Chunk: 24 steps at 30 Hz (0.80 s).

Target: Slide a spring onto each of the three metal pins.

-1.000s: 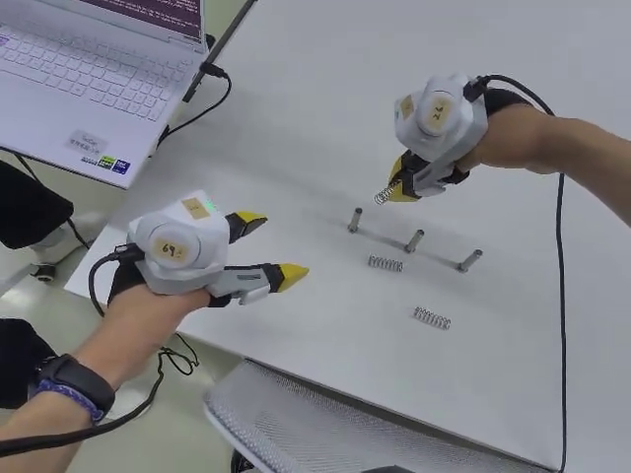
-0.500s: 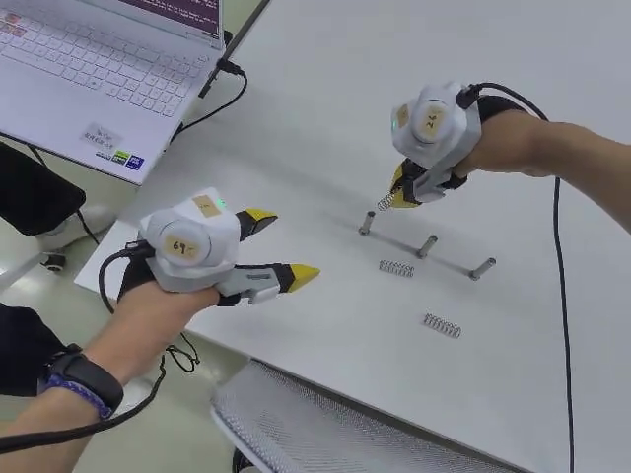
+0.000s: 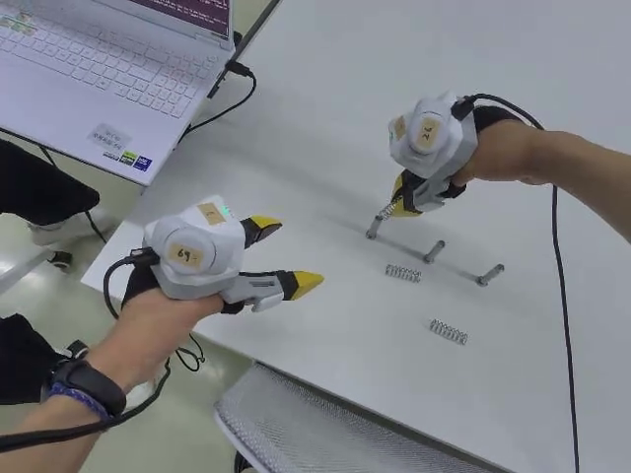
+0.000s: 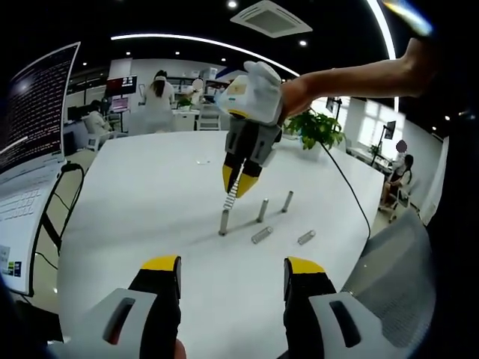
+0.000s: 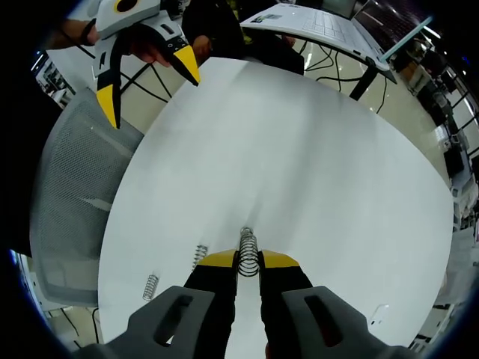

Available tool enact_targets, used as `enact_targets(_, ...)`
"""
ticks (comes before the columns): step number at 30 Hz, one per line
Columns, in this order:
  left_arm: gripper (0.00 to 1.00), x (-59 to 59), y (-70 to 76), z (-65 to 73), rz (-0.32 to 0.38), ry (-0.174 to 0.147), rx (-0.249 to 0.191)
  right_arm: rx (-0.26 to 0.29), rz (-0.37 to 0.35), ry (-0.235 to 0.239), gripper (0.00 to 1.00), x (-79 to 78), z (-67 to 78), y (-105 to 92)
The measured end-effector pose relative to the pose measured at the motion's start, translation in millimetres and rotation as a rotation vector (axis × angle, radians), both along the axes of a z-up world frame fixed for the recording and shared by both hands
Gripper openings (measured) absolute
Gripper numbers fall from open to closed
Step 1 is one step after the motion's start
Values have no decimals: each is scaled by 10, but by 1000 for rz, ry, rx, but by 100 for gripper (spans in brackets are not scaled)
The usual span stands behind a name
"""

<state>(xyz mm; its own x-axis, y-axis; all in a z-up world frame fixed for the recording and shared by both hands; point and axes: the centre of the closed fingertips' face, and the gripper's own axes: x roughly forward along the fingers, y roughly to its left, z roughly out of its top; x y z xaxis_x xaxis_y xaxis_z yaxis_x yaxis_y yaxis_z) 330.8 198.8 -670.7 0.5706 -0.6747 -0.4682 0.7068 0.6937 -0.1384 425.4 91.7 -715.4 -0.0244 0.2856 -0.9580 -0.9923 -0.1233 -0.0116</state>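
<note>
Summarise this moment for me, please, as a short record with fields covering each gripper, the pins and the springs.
right gripper: shut on the held spring, above the table
held spring's free end: at the top of the leftmost pin; cannot tell whether it is threaded on
left gripper: open, holding nothing, near the table's front edge
middle pin: bare
rightmost pin: bare
first loose spring: lying flat beside the middle pin
second loose spring: lying flat, nearer the person

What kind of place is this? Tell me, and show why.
Likely an open-plan office or lab: a laptop on a large white table, a mesh chair, and people working in the background under a ceiling vent.
</note>
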Motion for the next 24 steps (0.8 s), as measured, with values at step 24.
enact_targets(24,50,-9,67,-31,10,11,-1,-43,47,-1,8,-61,-64,88)
